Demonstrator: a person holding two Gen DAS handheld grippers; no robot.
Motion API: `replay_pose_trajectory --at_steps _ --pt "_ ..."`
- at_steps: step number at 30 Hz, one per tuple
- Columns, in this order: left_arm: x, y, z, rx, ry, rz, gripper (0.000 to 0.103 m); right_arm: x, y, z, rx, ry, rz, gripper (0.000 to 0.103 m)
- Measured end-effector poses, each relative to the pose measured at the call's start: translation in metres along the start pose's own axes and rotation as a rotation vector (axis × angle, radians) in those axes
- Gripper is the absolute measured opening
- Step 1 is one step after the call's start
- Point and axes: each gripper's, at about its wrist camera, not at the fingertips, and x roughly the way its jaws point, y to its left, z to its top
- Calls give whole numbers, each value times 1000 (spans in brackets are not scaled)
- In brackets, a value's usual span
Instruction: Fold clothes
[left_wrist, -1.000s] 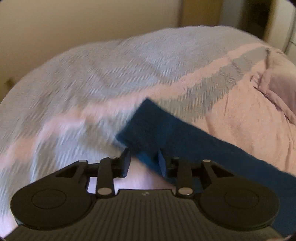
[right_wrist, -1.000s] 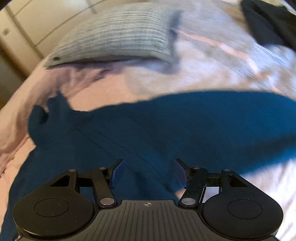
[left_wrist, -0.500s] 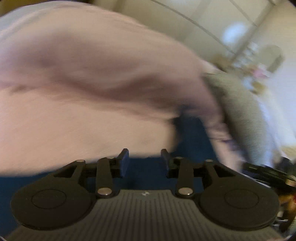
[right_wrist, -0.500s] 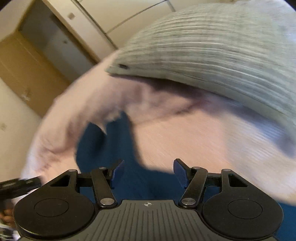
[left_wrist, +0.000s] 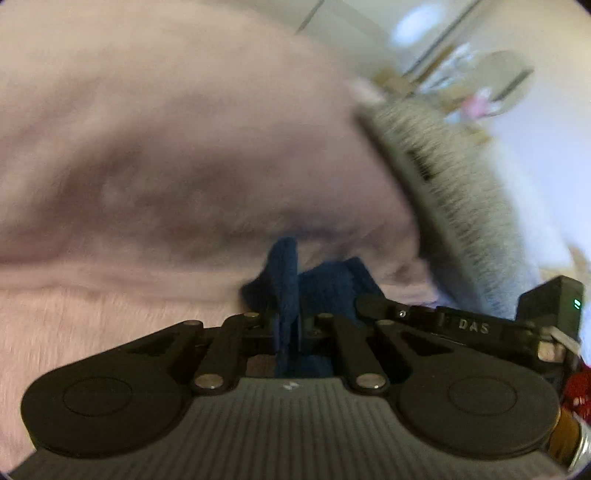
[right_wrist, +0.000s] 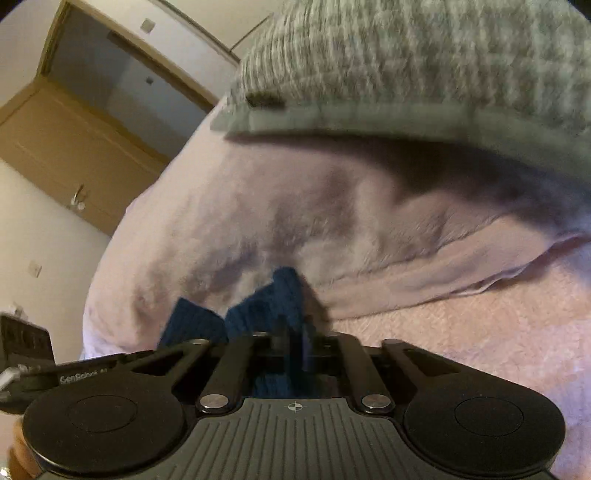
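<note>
**Bedding and room behind the work**

Through both wrist cameras I saw a pink blanket (right_wrist: 461, 317) spread over the bed, bunched into a soft ridge. A grey woven pillow (right_wrist: 424, 55) lay on top of that ridge, its edge overhanging. Off to the left in the right wrist view I made out a wooden door (right_wrist: 74, 155) with a metal handle, set in a pale wall (right_wrist: 40, 236).

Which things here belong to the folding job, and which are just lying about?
In the job: dark blue knitted garment; left gripper and right gripper, both shut on it.

Lying about: grey woven pillow; pink fleecy bedspread; brown wooden door.
</note>
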Motion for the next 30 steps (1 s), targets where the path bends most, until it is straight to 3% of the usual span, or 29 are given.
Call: replay_pose_trajectory --at_steps 4,5,8,12,13,16,18,20,22,23,24,27,30 --pt "-2 6 -6 158 -112 -53 6 -42 -13 -5 1 -176 11 4" --pt "4 8 -8 167 -108 -32 7 -44 -17 -8 0 -192 -8 4" --pt "25 14 -14 179 -84 46 11 -19 -27 -16 -24 -135 -127 4" --pt "30 11 -15 191 -73 95 12 3 -29 -16 -49 -88 -190 5" --pt "23 9 -14 189 -94 113 14 2 -29 -12 -28 -86 -191 8" --pt "-3 5 -13 177 -160 174 16 -22 -23 -3 16 -153 -236 46" --pt "-26 5 -15 157 -194 217 16 -55 -14 1 18 -266 -266 51" --pt "-47 -3 -25 147 -200 177 14 -87 2 -3 -32 -319 -249 51" --pt "-62 -17 -38 162 -183 108 7 -109 24 -18 -129 -289 -212 46" --pt "-64 -25 -49 185 -169 89 5 -114 35 -30 -183 -253 -198 34" --pt "-66 -34 -60 210 -155 72 4 -116 45 -41 -232 -212 -186 32" --pt "-38 -42 -75 245 -65 123 2 -93 53 -74 -313 -95 -247 29" --pt "-25 -34 -72 178 -45 191 1 -65 32 -97 -281 -29 -361 30"
